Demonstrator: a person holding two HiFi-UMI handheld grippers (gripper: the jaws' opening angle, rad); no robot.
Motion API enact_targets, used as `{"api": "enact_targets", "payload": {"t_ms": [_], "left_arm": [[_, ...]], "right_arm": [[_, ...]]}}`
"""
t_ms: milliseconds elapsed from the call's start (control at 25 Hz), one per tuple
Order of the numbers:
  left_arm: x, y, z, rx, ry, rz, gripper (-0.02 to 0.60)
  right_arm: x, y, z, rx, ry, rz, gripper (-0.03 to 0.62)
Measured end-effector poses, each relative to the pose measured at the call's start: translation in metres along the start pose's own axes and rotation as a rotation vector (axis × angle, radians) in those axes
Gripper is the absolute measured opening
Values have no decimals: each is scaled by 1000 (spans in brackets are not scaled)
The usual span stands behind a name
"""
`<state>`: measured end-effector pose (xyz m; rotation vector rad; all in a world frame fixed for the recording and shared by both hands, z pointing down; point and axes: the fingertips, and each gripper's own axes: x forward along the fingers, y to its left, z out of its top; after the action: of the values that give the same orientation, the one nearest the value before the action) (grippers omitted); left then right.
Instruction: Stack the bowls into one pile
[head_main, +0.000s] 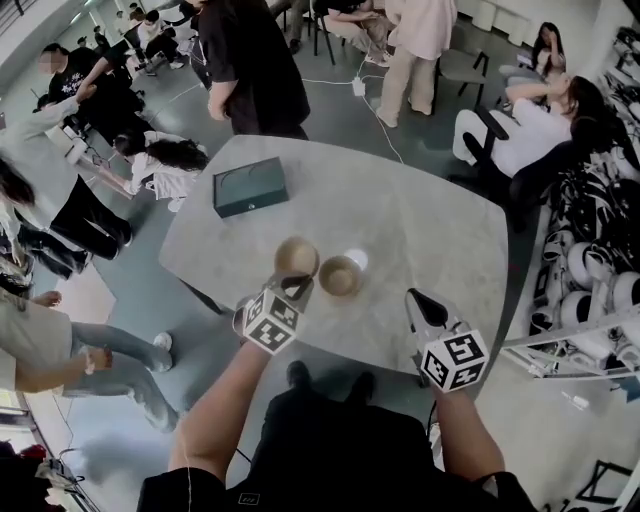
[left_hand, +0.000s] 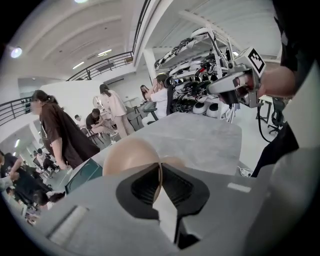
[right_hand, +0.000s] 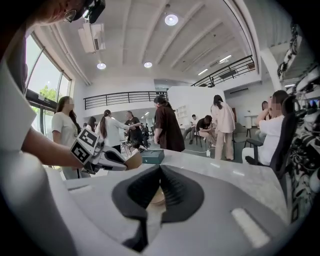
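My left gripper (head_main: 297, 284) is shut on the rim of a tan bowl (head_main: 297, 256), which it holds tilted a little above the grey table (head_main: 430, 225). In the left gripper view that rim runs between the closed jaws and the bowl (left_hand: 131, 155) fills the space ahead. Just right of it, a second tan bowl (head_main: 340, 276) stands on the table, with a small white object (head_main: 357, 259) behind it. At the table's near right edge, my right gripper (head_main: 414, 297) is shut with nothing in it. The right gripper view shows the left gripper (right_hand: 120, 162) with its bowl (right_hand: 133, 160).
A dark green box (head_main: 250, 186) lies at the table's far left. Several people stand and sit around the table's far side. Shelves of white gear (head_main: 600, 280) stand at the right. A chair (head_main: 470, 70) is behind the table.
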<state>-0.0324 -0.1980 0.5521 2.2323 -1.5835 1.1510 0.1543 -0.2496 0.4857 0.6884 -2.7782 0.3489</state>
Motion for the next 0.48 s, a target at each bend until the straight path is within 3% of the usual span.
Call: {"api": "enact_targets", "payload": {"t_ms": [480], "left_arm": [[47,-29,24,120,16,-129,21]], "right_arm": [[-7,-23,-2,39,-6,-70,3]]}}
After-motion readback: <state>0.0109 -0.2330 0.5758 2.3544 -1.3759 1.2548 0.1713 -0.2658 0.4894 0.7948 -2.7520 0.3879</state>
